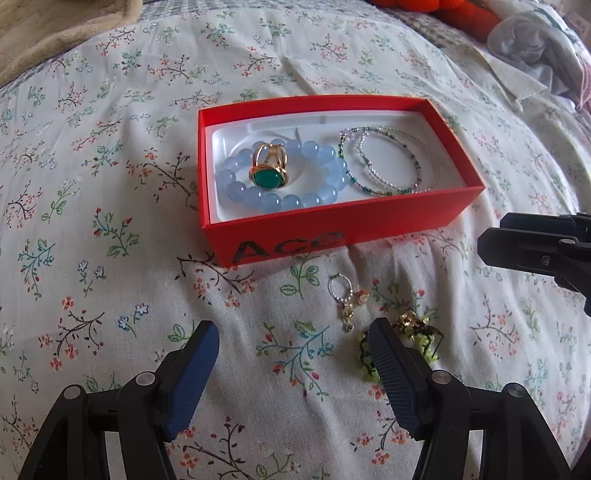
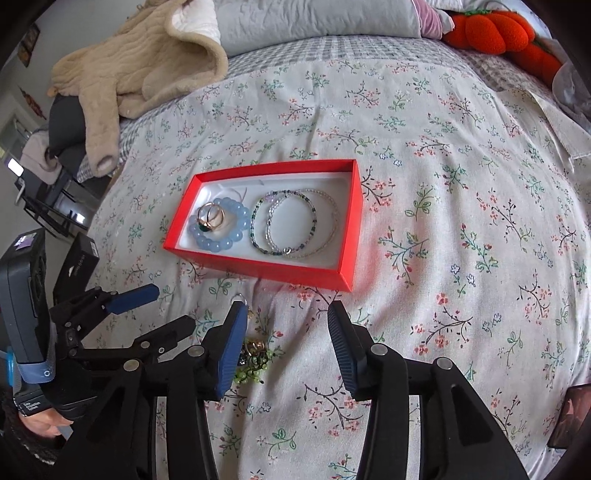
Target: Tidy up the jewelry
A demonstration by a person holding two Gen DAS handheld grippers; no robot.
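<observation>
A red box (image 1: 332, 225) (image 2: 258, 271) lies on the floral bedspread. Inside it are a blue bead bracelet (image 1: 236, 192) (image 2: 242, 218), a gold ring with a green stone (image 1: 267, 171) (image 2: 210, 219) and thin beaded bracelets (image 1: 384, 162) (image 2: 291, 225). On the cloth in front of the box lie a small pearl-and-gold earring (image 1: 347, 299) (image 2: 240, 298) and a green bead piece with a gold charm (image 1: 406, 332) (image 2: 255, 358). My left gripper (image 1: 295, 354) (image 2: 173, 306) is open, nothing between its fingers, the green piece beside its right finger. My right gripper (image 2: 288, 339) is open and empty.
A beige quilted garment (image 2: 140, 70) and grey pillows (image 2: 314, 22) lie at the bed's far end. An orange plush pumpkin (image 2: 495, 33) sits at the far right. Dark boxes (image 2: 79, 258) and furniture stand off the bed's left edge. A person's hand (image 2: 40, 424) holds the left gripper.
</observation>
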